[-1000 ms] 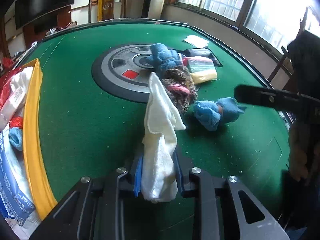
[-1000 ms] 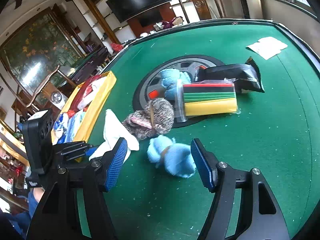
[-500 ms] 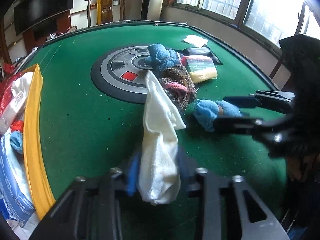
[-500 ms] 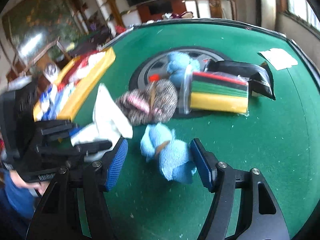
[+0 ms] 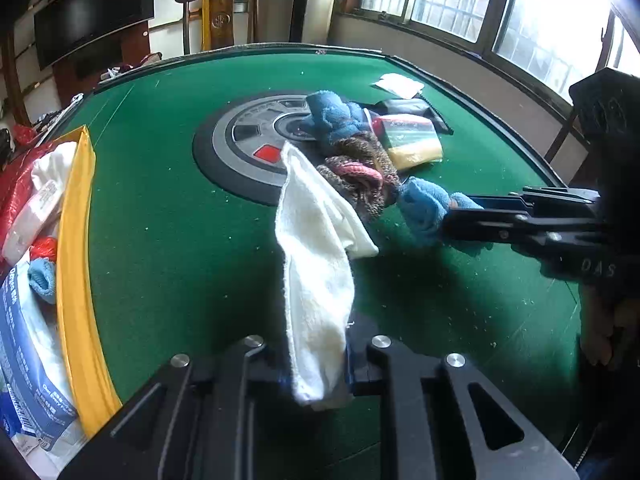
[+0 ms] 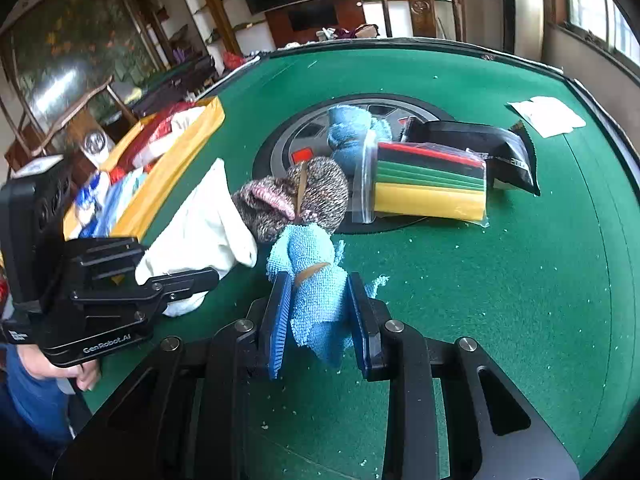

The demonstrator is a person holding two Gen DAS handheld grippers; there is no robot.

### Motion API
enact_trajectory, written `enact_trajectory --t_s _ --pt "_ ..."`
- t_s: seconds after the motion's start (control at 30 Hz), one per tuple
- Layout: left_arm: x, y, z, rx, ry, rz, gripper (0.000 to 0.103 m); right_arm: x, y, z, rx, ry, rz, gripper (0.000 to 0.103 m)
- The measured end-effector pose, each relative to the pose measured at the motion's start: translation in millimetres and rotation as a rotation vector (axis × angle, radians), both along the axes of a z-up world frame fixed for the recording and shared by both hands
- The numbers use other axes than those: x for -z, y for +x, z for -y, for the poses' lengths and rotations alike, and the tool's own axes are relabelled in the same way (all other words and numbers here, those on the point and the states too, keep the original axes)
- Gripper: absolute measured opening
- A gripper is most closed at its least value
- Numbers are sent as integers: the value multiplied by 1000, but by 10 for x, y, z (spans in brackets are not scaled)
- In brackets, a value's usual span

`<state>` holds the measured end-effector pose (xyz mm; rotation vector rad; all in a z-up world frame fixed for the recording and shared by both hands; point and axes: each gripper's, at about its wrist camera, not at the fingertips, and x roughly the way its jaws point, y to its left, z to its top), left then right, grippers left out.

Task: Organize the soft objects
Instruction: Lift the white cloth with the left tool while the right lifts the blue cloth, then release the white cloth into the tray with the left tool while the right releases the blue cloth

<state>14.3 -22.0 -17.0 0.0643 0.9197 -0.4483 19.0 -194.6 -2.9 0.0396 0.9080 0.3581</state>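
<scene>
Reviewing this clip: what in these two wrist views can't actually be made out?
- White towel: its lower end sits hidden between the left gripper fingers, left wrist view.
- Yellow box: most contents are cut off by the left frame edge; package print is too small to read.
- Blue cloth: its underside is hidden by the right gripper, right wrist view.
- Black pouch: partly covered by the coloured packet.

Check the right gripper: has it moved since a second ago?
Yes. In the left wrist view, the right gripper has reached further left over the green table; its jaws have just been closing around the light blue cloth bundle.
</scene>
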Motion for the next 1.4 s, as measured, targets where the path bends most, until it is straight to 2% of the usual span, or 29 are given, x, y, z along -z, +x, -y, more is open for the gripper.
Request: enact_trajectory --t_s 0.4,0.73,1.1,1.4 --pt "-275 -34 -209 -38 -161 101 18 -135 -31 66 36 121 56 27" --pt "-373 -71 -308 -70 -192 169 18 -193 -84 1 4 163 89 27" --pt "-366 -33 -358 -103 -186 173 18 -174 -101 -85 -17 160 95 27" --pt "-513 -85 -534 -138 -230 217 18 -221 -109 -125 -5 243 114 27"
